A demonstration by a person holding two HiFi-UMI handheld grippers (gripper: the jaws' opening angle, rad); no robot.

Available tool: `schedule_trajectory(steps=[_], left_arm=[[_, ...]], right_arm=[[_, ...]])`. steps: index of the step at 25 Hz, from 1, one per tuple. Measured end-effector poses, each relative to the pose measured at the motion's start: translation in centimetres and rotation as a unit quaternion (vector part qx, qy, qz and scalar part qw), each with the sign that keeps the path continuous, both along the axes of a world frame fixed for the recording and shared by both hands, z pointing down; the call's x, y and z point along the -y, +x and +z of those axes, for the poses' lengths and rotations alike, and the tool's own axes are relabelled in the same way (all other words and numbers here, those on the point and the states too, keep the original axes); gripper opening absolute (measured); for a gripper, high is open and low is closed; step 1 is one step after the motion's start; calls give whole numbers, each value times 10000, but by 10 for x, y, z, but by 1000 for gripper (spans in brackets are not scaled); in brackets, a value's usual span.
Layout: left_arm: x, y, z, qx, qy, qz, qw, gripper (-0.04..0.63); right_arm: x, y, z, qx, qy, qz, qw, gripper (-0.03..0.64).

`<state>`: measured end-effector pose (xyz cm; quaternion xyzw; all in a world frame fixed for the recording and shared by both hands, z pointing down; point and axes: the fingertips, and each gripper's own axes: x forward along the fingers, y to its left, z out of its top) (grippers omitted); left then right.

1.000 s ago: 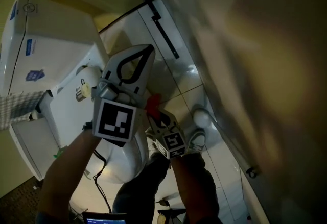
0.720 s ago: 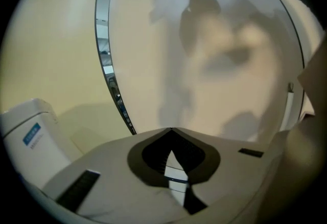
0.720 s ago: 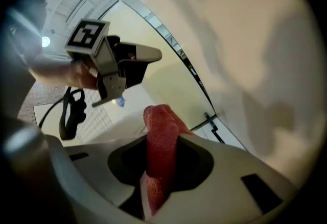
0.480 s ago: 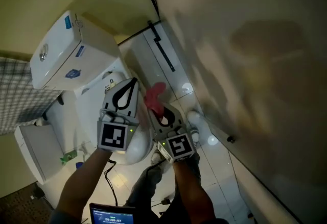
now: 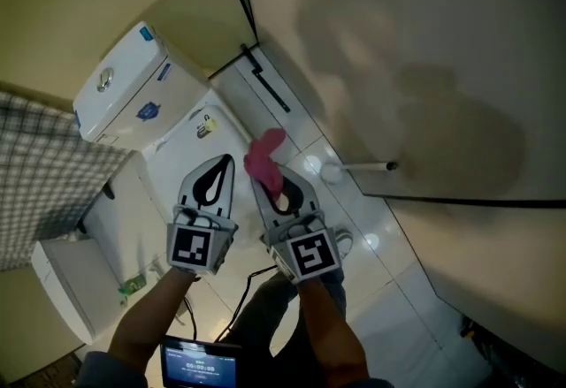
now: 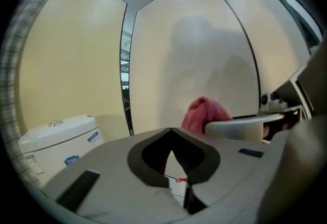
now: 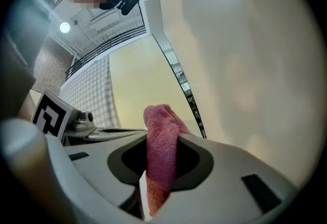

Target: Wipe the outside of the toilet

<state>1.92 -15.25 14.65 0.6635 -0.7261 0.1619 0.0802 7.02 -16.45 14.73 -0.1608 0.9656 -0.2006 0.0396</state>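
Observation:
The white toilet shows in the head view with its tank (image 5: 133,86) at upper left and its closed lid (image 5: 190,161) just below. My left gripper (image 5: 221,163) hovers over the lid, shut, with nothing between its jaws. Beside it my right gripper (image 5: 267,178) is shut on a pink cloth (image 5: 263,156) that sticks out past its tips. In the left gripper view the jaws (image 6: 171,130) meet; the tank (image 6: 56,136) lies low left and the cloth (image 6: 204,112) to the right. The right gripper view shows the cloth (image 7: 161,156) pinched upright between the jaws (image 7: 161,136).
A beige partition wall (image 5: 424,68) stands close on the right. On the tiled floor lies a white brush-like tool (image 5: 336,171) with a handle. A white bin (image 5: 66,276) sits at lower left under a checked tiled wall (image 5: 35,174). A small lit screen (image 5: 199,368) hangs near my body.
Both grippers have lifted away from the toilet's side and now hover above the lid. The head view has drawn back, showing the whole tank. The pink cloth stays held in the right gripper.

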Motion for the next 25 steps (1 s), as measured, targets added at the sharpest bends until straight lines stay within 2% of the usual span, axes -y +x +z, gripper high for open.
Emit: schedule_trajectory(steps=[6, 12, 15, 20, 25], left_arm=[[-48, 68, -5, -49, -10, 565, 9984, 8], [-94, 139, 42, -153, -230, 979, 9948, 7], [-116, 171, 69, -121, -484, 1248, 9909, 8], [-132, 175, 108, 71, -788, 1577, 9843, 8], [-127, 159, 138, 405, -778, 2146, 9728, 8]], right_arm=[[-51, 64, -7, 62, -63, 516, 9986, 91], [-100, 141, 38, 75, -316, 1138, 9930, 91], [-123, 177, 63, 60, -538, 1479, 9875, 91], [-150, 192, 115, 57, -864, 1875, 9784, 91], [-155, 168, 183, 136, -1022, 2175, 9706, 91]])
